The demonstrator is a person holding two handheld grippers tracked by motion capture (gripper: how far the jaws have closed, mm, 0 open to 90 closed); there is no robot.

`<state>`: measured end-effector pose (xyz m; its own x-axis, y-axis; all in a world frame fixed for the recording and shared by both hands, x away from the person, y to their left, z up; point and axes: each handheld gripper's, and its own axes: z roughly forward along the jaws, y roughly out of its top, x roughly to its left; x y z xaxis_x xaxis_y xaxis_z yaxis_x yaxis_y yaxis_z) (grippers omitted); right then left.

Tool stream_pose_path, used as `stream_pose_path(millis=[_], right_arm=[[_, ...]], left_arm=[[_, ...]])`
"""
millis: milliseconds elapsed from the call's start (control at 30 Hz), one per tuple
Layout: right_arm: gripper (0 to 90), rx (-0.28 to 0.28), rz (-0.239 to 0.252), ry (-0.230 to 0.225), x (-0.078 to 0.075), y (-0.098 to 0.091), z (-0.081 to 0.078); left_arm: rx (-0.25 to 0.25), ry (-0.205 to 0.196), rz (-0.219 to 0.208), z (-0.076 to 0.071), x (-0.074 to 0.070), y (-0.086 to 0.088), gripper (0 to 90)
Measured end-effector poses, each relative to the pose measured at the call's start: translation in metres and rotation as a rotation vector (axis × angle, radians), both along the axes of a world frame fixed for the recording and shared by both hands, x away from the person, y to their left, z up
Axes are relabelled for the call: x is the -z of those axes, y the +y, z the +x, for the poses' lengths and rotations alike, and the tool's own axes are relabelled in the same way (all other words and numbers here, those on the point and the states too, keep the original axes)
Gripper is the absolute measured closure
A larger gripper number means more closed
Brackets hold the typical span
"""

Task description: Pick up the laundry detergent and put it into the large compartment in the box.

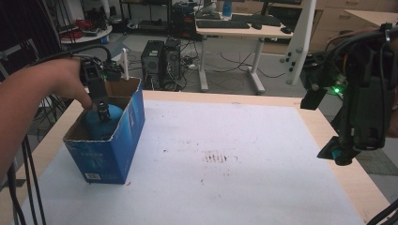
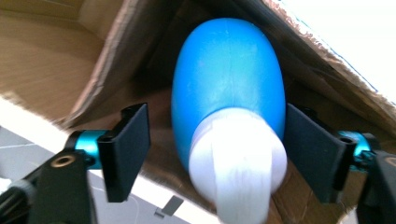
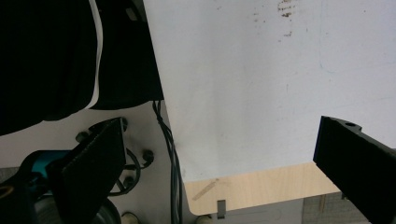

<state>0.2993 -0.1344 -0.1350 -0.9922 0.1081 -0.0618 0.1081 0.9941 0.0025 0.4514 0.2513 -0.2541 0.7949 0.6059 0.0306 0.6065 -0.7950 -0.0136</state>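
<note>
1. As seen from the high view, the left gripper (image 1: 102, 108) reached down into an open blue cardboard box (image 1: 118, 140) standing at the far left of the white table sheet (image 1: 244, 159). A blue bottle (image 1: 104, 123) lay inside the box beneath the gripper. The right gripper (image 1: 341, 152) hung above the table's right edge, well apart from the box.

2. In the left gripper view, the jaws were spread, one on each side of the blue bottle's white cap (image 2: 238, 161). Neither jaw clearly touched it. Brown box walls surrounded the bottle.

3. In the right gripper view, the jaws stood wide apart with nothing between them, above the white sheet and a wooden table edge (image 3: 261, 186). Black cables (image 3: 173, 158) hung beside that edge.
</note>
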Motion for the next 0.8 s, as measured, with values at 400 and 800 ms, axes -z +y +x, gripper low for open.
stream_pose_path(millis=[400, 800], right_arm=[[1.7, -0.001, 0.000, 0.000, 0.000, -0.002, 0.001], [1.7, 0.011, 0.005, 0.008, 0.003, -0.011, 0.001]], left_arm=[[-0.008, -0.020, 0.006, -0.006, -0.023, -0.008, 16.9], [0.068, -0.022, -0.007, -0.018, -0.041, -0.042, 8.6]])
